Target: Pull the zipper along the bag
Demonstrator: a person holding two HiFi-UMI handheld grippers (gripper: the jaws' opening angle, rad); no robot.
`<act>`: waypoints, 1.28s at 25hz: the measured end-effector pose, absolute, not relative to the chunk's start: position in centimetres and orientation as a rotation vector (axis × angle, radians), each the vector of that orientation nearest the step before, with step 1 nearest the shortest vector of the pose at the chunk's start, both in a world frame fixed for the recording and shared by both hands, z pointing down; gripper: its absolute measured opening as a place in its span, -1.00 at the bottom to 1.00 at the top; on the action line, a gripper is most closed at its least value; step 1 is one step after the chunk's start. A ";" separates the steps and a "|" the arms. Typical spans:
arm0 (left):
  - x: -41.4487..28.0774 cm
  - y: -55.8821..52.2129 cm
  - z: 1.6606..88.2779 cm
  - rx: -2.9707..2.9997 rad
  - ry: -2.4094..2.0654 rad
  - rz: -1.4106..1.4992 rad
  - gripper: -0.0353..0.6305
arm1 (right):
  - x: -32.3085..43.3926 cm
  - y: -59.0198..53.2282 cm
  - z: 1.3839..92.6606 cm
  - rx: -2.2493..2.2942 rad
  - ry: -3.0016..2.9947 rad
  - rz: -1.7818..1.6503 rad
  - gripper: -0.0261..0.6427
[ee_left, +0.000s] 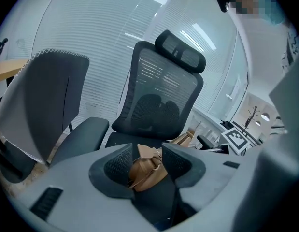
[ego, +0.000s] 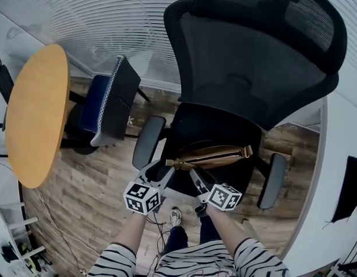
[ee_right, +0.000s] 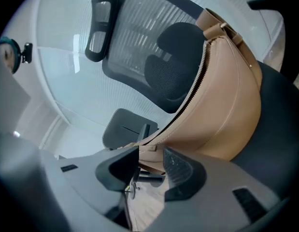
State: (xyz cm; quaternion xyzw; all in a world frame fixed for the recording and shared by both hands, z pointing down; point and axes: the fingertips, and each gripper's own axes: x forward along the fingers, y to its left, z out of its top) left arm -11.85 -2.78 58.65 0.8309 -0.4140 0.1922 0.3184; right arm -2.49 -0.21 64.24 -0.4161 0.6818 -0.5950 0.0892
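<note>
A tan crescent-shaped bag lies on the seat of a black office chair, its zipper running along the upper edge. My left gripper is at the bag's left end. In the left gripper view the crumpled tan end fills the gap of the left gripper, whose pads press on it. My right gripper sits just right of it at the bag's near edge. In the right gripper view the zipper's near end lies at the tips of the right gripper, with a gap still showing between the pads.
The chair's armrests flank the seat. A round wooden table and a second dark chair stand to the left on the wooden floor. The person's striped sleeves and shoe show below the grippers.
</note>
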 end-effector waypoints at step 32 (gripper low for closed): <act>-11.9 -3.1 61.1 2.072 -1.118 0.528 -0.43 | -3.1 -2.6 62.2 -0.876 1.764 -1.742 -0.63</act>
